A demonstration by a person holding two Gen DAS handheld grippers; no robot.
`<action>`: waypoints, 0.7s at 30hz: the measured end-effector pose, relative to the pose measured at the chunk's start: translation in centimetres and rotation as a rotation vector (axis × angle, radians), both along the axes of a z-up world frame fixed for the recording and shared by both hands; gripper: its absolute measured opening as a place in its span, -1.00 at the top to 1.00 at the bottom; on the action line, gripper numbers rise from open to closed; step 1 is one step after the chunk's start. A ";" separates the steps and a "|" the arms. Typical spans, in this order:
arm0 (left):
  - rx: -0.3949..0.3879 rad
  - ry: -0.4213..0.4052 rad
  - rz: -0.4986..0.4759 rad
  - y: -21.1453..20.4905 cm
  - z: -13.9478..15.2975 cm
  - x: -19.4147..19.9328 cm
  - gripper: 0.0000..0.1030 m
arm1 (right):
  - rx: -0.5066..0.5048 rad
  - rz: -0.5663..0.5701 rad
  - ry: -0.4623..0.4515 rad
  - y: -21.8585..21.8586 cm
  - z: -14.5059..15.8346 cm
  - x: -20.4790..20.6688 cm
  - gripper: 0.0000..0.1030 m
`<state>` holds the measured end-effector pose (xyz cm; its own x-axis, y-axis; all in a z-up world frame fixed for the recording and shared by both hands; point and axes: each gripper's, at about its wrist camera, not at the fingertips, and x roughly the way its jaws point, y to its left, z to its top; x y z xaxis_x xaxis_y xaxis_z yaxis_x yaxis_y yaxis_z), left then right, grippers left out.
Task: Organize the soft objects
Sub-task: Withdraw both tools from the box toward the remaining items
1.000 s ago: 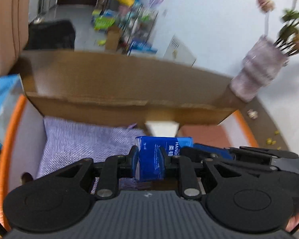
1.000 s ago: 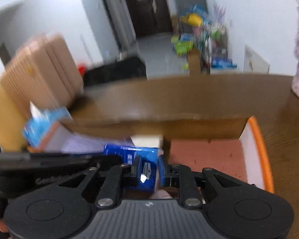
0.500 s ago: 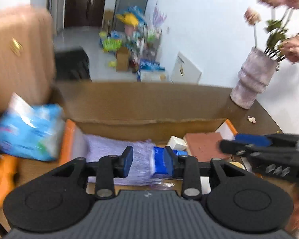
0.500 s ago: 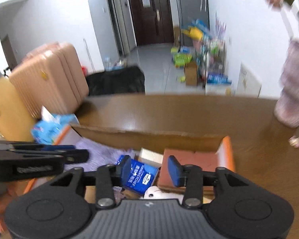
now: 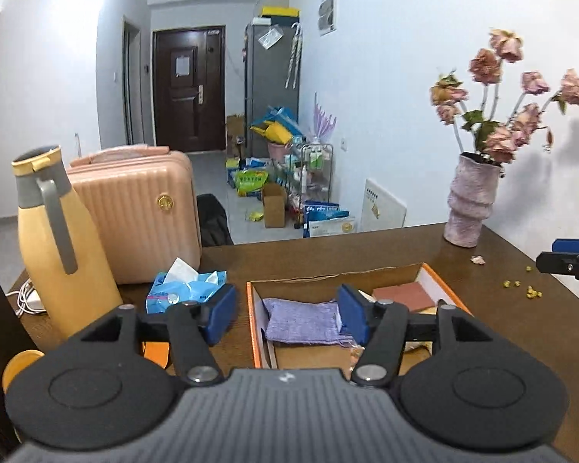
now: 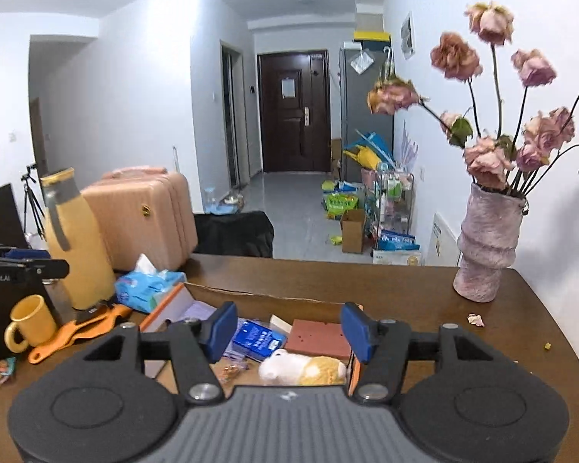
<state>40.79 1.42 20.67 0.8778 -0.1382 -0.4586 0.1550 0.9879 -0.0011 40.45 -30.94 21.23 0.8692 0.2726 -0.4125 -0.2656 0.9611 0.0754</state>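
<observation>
Overhead, brown table (image 5: 366,247) before a cluttered white-walled hallway (image 5: 274,177).

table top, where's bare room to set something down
Bare wood lies behind the orange box across to the vase, and along the right side, save a few crumbs. The left end is crowded: tissue pack, yellow jug, mug.

White walls (image 5: 386,77) flank a grey tiled floor (image 6: 297,208) leading to a dark door (image 5: 189,88); brown worktop (image 6: 366,281) in front.
</observation>
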 end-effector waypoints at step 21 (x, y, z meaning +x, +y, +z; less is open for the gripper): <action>-0.143 0.013 -0.036 2.4 -14.0 -21.0 -0.47 | 0.040 0.112 -0.055 3.6 -16.0 -23.8 -0.37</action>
<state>19.80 3.85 6.68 0.8651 -0.2343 -0.4435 0.1895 0.9713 -0.1436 16.62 -27.32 5.19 0.8533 0.3844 -0.3522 -0.3760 0.9217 0.0951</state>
